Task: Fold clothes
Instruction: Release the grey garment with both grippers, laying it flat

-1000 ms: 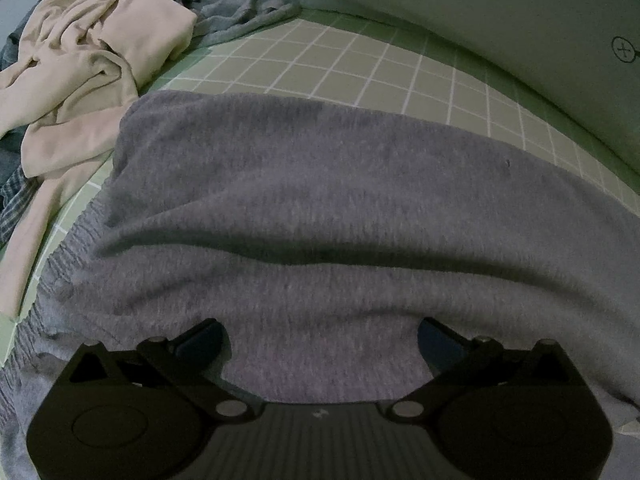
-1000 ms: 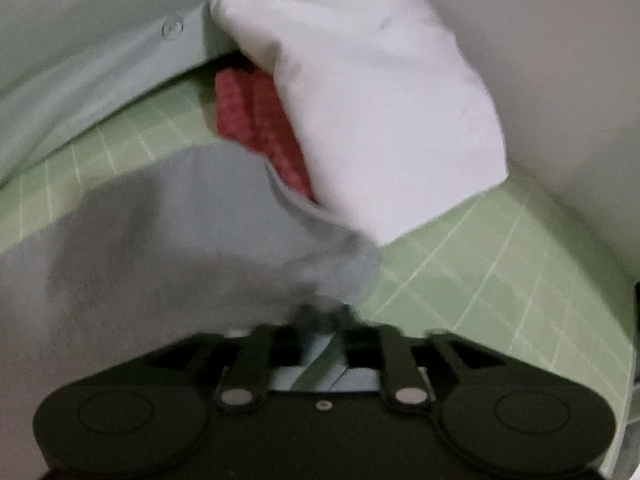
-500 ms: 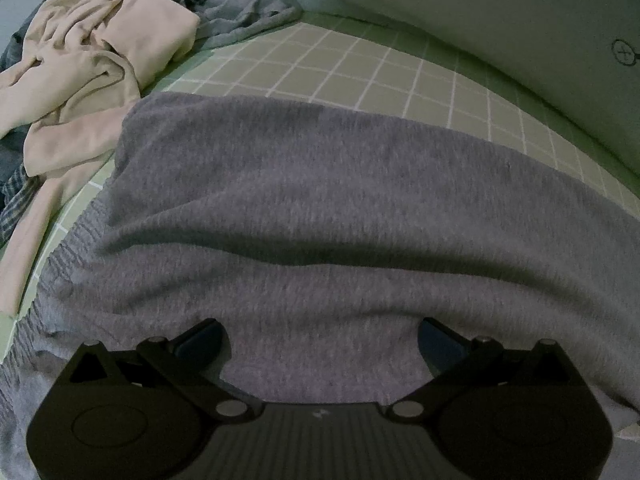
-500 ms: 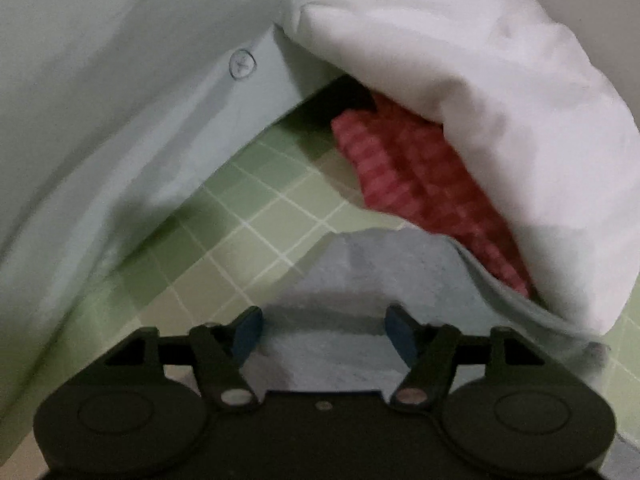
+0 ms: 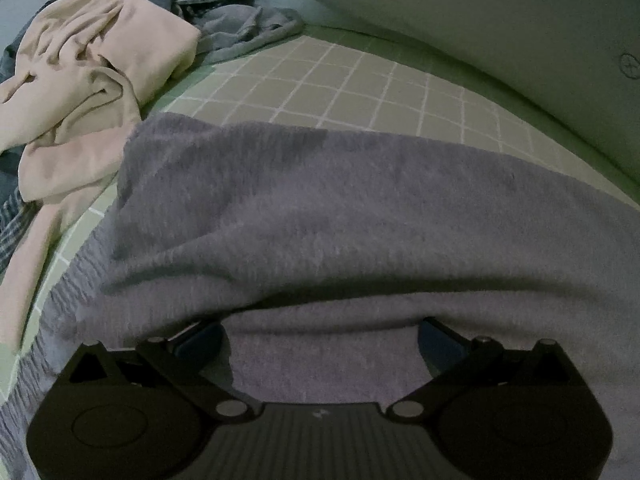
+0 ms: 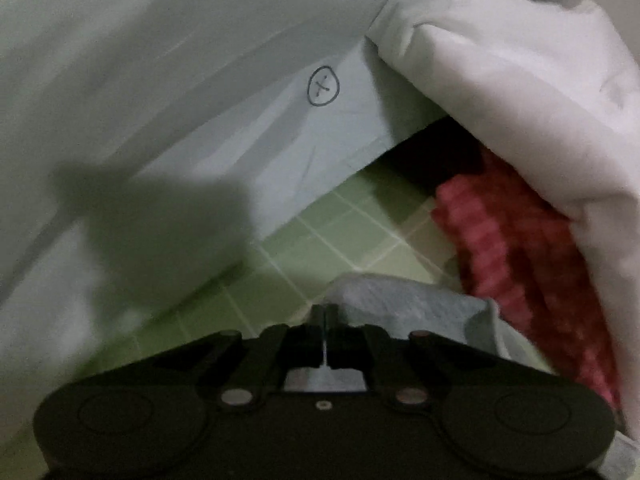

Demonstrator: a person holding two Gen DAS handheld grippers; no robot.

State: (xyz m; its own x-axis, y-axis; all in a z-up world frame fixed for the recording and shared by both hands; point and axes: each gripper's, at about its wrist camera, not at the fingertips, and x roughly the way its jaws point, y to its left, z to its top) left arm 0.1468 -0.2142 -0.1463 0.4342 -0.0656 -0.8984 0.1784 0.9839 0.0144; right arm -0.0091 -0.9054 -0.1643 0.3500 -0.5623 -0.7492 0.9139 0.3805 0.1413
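Observation:
A grey knit garment [image 5: 340, 216] lies spread over the green checked mat [image 5: 360, 84], with a fold running across it near me. My left gripper [image 5: 320, 340] is open, low over the garment's near part, its left finger partly under the fold. In the right wrist view my right gripper [image 6: 325, 316] is shut on a corner of the grey garment [image 6: 408, 304], which bunches just beyond the fingertips.
A cream garment [image 5: 84, 92] and plaid and grey clothes [image 5: 240, 24] are piled at the far left. A white cloth [image 6: 500, 92] over a red waffle-knit piece [image 6: 516, 240] lies at the right. A pale sheet [image 6: 180, 80] with a circled cross borders the mat.
My right gripper has closed on the grey garment's corner; half a second ago it was open over it. The fold in the garment has moved closer to my left gripper.

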